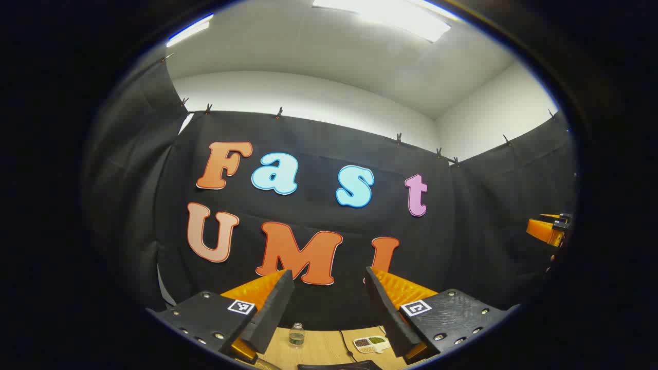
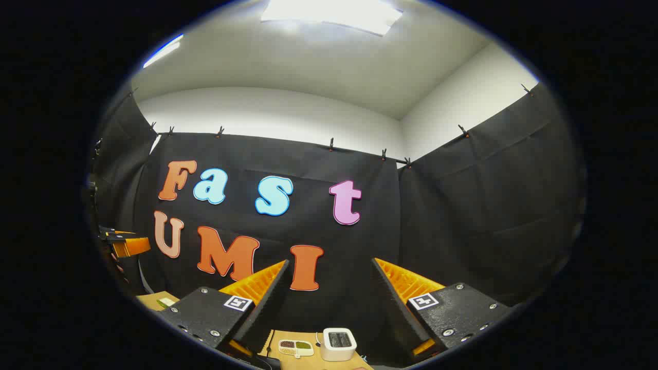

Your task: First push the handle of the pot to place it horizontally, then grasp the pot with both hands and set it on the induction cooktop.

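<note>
Left gripper view: left gripper (image 1: 329,300) fingers wide apart, nothing held, raised over table (image 1: 321,349); right gripper (image 2: 329,293) same.

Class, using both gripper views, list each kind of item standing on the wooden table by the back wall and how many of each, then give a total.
Small bottle: 1
Divided dish of beans: 1
Small white appliance: 1
Total: 3

The dish also shows in the left gripper view; it is counted once. Both tongs are held up, open, gripping nothing.
</note>
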Available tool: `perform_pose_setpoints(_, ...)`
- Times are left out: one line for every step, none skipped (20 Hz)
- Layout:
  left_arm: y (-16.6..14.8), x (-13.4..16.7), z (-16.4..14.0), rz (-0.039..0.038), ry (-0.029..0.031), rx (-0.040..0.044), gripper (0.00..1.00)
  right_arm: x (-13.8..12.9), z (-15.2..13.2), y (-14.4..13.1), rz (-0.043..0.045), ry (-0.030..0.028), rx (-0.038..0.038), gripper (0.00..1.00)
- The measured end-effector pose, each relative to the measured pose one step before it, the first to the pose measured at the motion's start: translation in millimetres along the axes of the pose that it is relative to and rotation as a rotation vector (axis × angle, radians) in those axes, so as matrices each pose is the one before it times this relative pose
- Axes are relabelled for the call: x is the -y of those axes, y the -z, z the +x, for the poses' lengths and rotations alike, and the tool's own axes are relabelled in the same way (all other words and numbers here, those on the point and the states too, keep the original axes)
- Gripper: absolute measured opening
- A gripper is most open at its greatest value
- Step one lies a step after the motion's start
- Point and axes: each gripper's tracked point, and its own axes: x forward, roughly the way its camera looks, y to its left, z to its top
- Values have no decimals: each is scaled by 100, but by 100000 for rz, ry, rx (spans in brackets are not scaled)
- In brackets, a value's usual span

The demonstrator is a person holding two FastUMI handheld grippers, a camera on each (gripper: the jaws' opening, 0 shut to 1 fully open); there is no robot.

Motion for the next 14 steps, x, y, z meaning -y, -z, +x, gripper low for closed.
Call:
perform_pose_setpoints(-89,260,-71,279,-68,303,86,158,-11,-52,-478,-89,420,95)
perform_pose_setpoints(-82,-67,-39,262,-270,113,86,169,-24,8,-517,100,92,95)
perform_pose_setpoints(25,90,-50,221,-37,16,86,88,73,65,-284,-68,-282,95)
perform_pose_setpoints(-55,206,-107,83,35,42,86,51,-80,26,49,-461,-48,95)
perform_pose_setpoints(71,114,-24,-265,12,-105,86,-65,-37,122,146,-426,-214,95)
perform_pose_setpoints(81,248,28,-381,331,-213,86,-54,181,119,246,-692,-32,95)
perform_pose_setpoints(20,165,-23,-209,46,-105,86,-48,74,44,79,-376,-2,95)
perform_pose_setpoints(2,-70,-197,259,-354,-51,87,-13,68,116,142,-199,-26,95)
perform_pose_setpoints(-52,-81,-141,421,-557,212,86,96,-36,35,202,-303,137,95)
perform_pose_setpoints(-88,74,259,448,-307,155,86,30,106,106,168,-15,-190,95)
perform_pose_setpoints(-231,81,-68,352,-161,527,86,171,76,123,-20,-40,-15,95)
perform_pose_setpoints(-151,-12,-14,276,-99,405,87,251,63,152,-42,229,-122,95)
perform_pose_setpoints(-239,45,-39,267,-176,441,86,153,95,183,13,152,-223,95)
perform_pose_setpoints(49,17,65,265,-243,407,86,137,107,130,141,243,-171,95)
